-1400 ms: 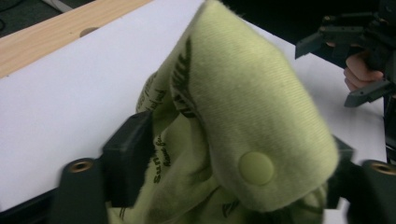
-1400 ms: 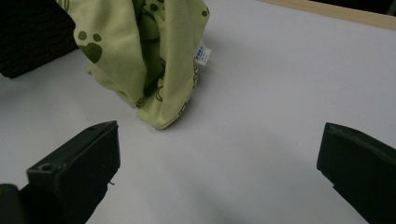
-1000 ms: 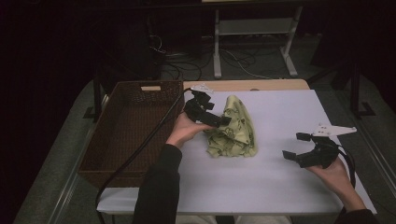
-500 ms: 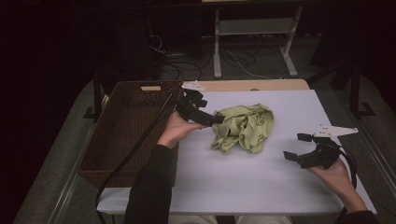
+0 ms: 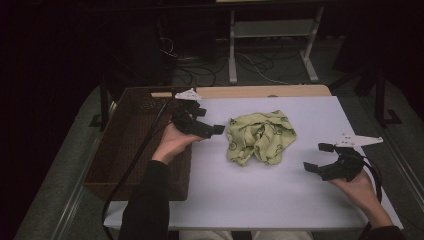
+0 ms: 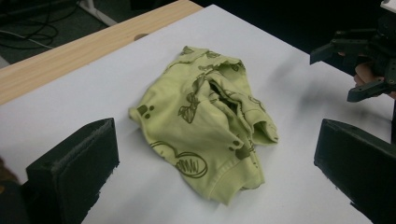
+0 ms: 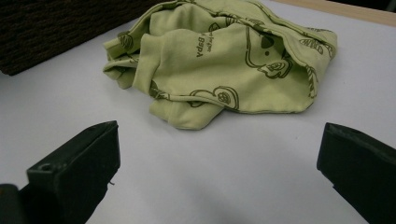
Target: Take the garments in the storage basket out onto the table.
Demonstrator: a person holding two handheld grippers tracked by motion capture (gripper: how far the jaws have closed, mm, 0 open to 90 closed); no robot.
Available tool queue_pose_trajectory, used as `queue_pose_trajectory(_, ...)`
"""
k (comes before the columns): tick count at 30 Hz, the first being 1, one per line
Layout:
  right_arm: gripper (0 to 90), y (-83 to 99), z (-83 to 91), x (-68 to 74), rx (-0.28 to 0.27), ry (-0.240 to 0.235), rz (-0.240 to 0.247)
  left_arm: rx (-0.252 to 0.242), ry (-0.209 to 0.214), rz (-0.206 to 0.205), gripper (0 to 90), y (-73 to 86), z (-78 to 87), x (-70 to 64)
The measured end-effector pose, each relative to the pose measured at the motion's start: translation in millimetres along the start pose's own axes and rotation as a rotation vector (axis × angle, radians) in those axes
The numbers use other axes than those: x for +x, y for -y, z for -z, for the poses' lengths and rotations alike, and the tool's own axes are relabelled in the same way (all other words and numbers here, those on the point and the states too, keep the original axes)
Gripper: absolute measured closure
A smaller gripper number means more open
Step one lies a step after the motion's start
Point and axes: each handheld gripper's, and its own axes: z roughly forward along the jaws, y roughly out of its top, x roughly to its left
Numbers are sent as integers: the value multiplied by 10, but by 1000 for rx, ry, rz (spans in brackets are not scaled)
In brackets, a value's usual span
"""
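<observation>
Both grippers stand open on either side of a crumpled green garment, neither one touching it.

The left gripper [image 5: 216, 129], jaws spread wide, sits just beside the garment [image 5: 260, 137], which lies bunched mid-table; the right gripper [image 5: 318, 156], equally wide, waits nearer the person, well apart from it. I'd say the thing to do is pinch a clear hem or corner rather than the heaped middle. The white table [image 5: 260, 195] is smooth, a wicker basket [image 5: 127, 145] sits at its left, and cables [image 5: 200, 70] trail across the dark floor beyond.
</observation>
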Motion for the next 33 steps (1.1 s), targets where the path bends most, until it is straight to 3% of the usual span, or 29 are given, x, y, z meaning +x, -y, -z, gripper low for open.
queue_pose_trajectory(9, 0, 0, -2, 1, 2, 1, -2, -6, -30, -14, 0, 58, 271, 10)
queue_pose_trajectory(21, 0, 0, -9, 6, 6, 2, -1, -37, -75, 18, 0, 232, 584, 81)
queue_pose_trajectory(33, 0, 1, -19, 10, 11, 1, 5, -66, -99, 53, 0, 458, 788, 138)
